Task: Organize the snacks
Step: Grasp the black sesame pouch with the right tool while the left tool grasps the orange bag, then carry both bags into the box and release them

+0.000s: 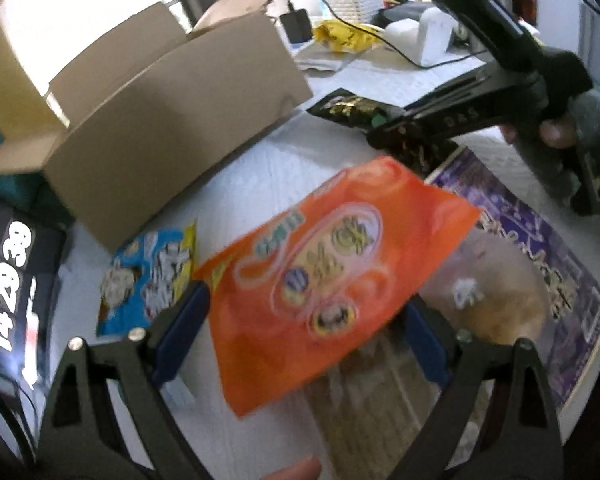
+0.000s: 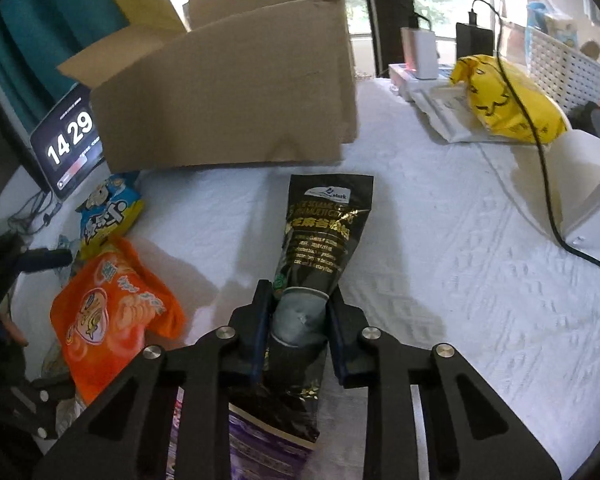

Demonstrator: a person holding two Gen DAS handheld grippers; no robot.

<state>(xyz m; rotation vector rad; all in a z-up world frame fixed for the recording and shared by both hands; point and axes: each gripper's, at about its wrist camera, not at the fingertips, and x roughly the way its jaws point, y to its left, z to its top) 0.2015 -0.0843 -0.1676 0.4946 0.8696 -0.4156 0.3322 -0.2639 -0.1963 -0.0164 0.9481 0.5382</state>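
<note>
My right gripper (image 2: 300, 290) is shut on a black snack pouch (image 2: 324, 220), pinching its lower half; the pouch's top lies on the white tablecloth (image 2: 440, 300). In the left wrist view the same pouch (image 1: 352, 108) sticks out of the right gripper (image 1: 378, 126), held by a hand. My left gripper (image 1: 306, 300) stands open with an orange snack bag (image 1: 320, 264) between its blue pads (image 1: 184, 320). The orange bag (image 2: 104, 320) rests on other packs. A blue-and-yellow bag (image 1: 148, 276) lies left of it.
An open cardboard box (image 2: 228, 100) stands behind the snacks. A purple pack (image 1: 540, 264), a clear bag of pale snacks (image 1: 492, 292) and a cracker pack (image 1: 372, 392) lie under the orange bag. A clock tablet (image 2: 68, 144) leans at left. A yellow bag (image 2: 504, 100), a black cable (image 2: 540, 152) and a white basket (image 2: 564, 68) sit at right.
</note>
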